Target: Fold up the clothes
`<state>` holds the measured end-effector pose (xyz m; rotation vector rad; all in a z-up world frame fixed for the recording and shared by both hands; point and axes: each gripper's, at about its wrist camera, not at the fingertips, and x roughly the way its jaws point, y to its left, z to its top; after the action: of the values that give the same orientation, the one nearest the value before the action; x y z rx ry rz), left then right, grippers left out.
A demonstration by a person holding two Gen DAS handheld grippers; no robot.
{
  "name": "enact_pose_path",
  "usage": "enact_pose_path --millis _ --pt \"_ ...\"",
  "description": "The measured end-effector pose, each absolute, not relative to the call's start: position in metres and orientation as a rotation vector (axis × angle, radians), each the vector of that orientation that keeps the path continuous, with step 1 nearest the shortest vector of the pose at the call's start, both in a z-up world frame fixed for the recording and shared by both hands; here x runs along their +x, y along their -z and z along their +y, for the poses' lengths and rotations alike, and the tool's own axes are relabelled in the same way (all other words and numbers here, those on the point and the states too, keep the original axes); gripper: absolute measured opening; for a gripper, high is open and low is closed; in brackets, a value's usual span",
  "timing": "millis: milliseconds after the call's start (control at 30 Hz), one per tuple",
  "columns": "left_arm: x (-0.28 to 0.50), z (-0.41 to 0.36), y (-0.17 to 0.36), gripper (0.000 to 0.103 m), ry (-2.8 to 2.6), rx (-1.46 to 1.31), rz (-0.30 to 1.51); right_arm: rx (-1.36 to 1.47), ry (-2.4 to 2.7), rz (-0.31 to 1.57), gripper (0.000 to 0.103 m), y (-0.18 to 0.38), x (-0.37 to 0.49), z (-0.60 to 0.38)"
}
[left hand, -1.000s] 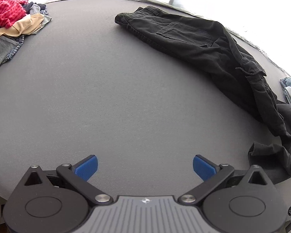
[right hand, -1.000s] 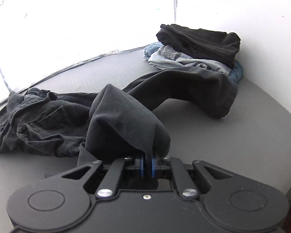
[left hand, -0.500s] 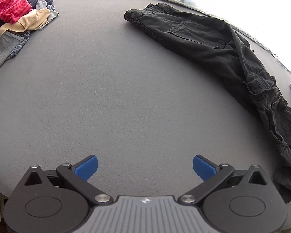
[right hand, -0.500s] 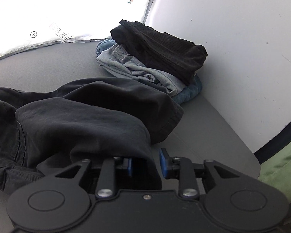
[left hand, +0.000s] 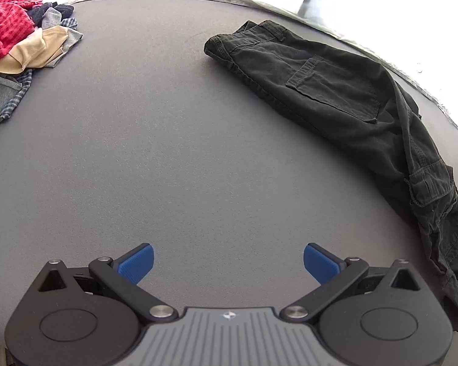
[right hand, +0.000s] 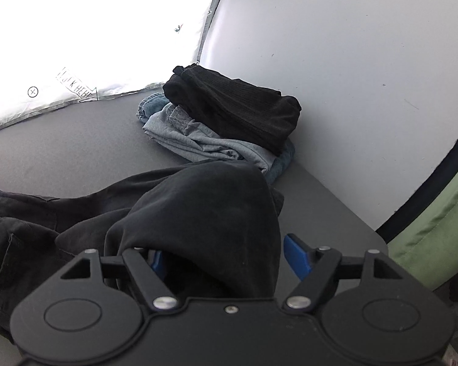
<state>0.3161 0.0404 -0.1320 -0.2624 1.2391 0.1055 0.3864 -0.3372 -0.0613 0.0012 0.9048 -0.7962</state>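
Black cargo trousers lie stretched across the grey table, waistband at the far end. Left gripper hangs over bare table, jaws wide apart, nothing between them. Right gripper: jaws opening, a trouser-leg fold still draped between them, right pad clear of cloth. Folded stack sits beyond.

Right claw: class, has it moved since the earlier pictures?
Yes. The right claw, jaws opening around the black trousers, has swung toward the folded stack by the wall.
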Motion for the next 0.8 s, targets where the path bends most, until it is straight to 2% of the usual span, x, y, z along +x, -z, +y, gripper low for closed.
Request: enact_pose_path --millis 100,200,267,467,633,800 --pt "0.347 0.05 0.138 0.103 -0.117 -0.269 1.233 -0.16 0.714 1.03 0.076 0.07 0.396 -0.33" --pt "0.374 0.058 0.143 0.103 -0.141 -0.281 1.243 0.003 0.754 1.033 0.076 0.064 0.391 -0.335" --pt "0.385 0.06 0.144 0.103 -0.136 -0.278 1.246 0.143 0.776 1.003 0.076 0.054 0.384 -0.332" --pt "0.379 0.055 0.153 0.103 -0.112 -0.278 1.267 0.289 0.719 0.946 0.076 0.043 0.393 -0.31" --pt "0.359 0.057 0.16 0.103 -0.112 -0.31 1.287 0.262 0.614 0.908 0.077 0.029 0.409 -0.286" --pt "0.354 0.062 0.161 0.103 -0.15 -0.344 1.275 0.187 0.454 0.787 0.079 0.004 0.426 -0.257"
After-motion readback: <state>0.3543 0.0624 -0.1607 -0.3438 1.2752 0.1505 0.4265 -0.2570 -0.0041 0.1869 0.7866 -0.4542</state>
